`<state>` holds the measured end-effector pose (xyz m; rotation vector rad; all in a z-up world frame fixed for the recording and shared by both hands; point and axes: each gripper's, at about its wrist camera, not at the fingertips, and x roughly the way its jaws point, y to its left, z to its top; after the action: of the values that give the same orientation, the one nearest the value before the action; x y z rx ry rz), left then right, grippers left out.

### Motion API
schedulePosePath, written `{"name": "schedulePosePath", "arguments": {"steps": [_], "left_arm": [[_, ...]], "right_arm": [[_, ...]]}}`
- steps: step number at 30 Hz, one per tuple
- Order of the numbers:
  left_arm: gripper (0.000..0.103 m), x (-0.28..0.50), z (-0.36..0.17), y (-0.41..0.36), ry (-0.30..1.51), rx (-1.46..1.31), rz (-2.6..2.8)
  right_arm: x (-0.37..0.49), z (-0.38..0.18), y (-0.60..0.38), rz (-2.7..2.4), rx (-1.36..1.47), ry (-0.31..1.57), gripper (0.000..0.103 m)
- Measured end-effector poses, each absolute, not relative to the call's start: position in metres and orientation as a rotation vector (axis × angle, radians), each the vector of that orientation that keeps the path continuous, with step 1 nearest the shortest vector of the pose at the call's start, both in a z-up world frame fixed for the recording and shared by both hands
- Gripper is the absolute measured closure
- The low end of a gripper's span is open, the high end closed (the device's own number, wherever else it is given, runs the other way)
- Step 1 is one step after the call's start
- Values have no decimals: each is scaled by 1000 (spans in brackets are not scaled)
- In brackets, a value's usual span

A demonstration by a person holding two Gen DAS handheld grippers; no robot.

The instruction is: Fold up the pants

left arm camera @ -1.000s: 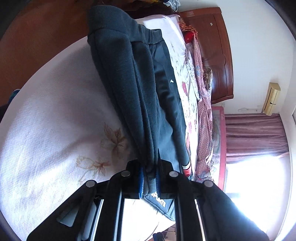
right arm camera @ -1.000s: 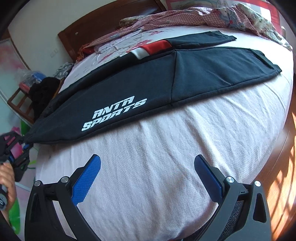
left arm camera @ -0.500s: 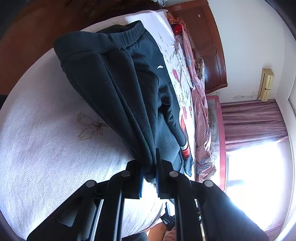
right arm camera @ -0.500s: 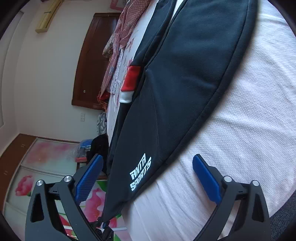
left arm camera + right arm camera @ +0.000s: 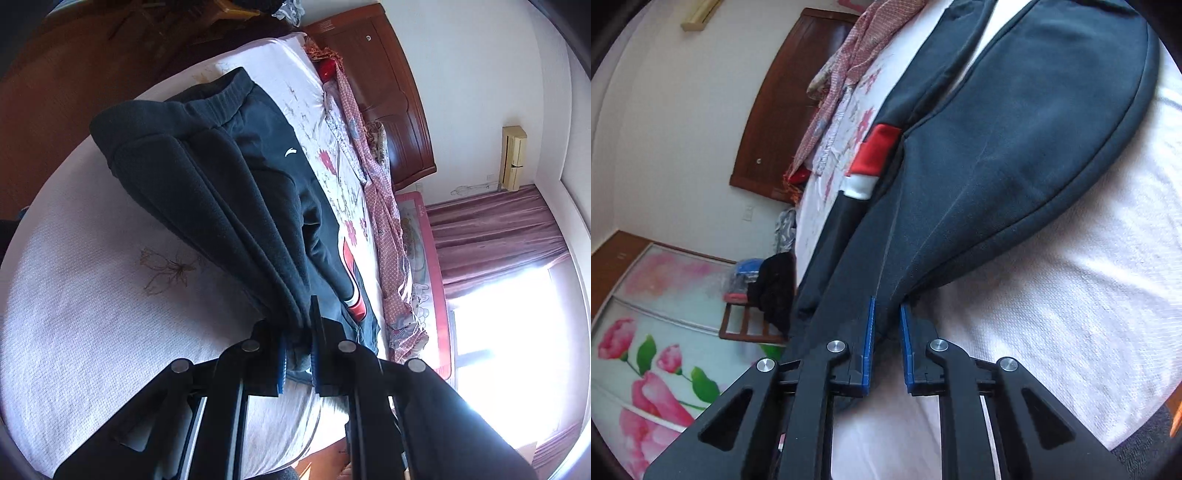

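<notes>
Dark blue track pants [image 5: 229, 192] lie lengthwise on the white bed sheet [image 5: 92, 314], waistband at the far end. My left gripper [image 5: 295, 332] is shut on a bunched fold of the pants, raised off the sheet. In the right wrist view the pants [image 5: 1015, 147] run away from me, with a red and white stripe [image 5: 871, 155] on the leg beneath. My right gripper [image 5: 886, 314] is closing its jaws, and the near edge of the pants sits between the blue pads, pinched by them.
A pink patterned cloth [image 5: 384, 221] lies along the far side of the bed by the wooden headboard [image 5: 388, 92]. Curtains [image 5: 495, 229] hang at a bright window. A flower-printed wardrobe [image 5: 646, 350] and a wooden rack with dark clothes [image 5: 768, 295] stand beyond the bed.
The right gripper rolled, moved onto the near edge of the pants and its jaws went from wide to nearly together on the fabric. The left gripper lifted its held fold higher.
</notes>
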<state>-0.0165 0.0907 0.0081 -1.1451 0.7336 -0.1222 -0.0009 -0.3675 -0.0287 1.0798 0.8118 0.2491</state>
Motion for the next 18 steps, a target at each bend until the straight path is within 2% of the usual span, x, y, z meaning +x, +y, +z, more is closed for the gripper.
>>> {"name": "schedulePosePath", "arguments": {"steps": [5,9,10,11,12,14,17,18], "left_arm": [[94,-52,24,92,762,-1094,-114],[94,-87,20,93,848,-1029,-54],[93,-93,14,92,880,-1000,-25],[93,-96,7,93,916,-982,-3],[92,-97,-1,94,959,-971,31],[90,-96,-6,97,993,-974,74],[85,-99,15,85,976,-837,103],[68,-101,25,79,962,-783,104]], "right_arm": [[-34,-5,-388,370,1050,823,91],[-54,-21,-388,425,1003,909,91],[-55,-31,-387,408,993,951,83],[-56,-42,-385,389,959,1001,69],[-56,-52,-382,381,928,1038,41],[-64,-62,-382,342,913,1075,38],[-78,-48,-408,305,968,963,38],[-81,-42,-425,267,1000,911,38]]}}
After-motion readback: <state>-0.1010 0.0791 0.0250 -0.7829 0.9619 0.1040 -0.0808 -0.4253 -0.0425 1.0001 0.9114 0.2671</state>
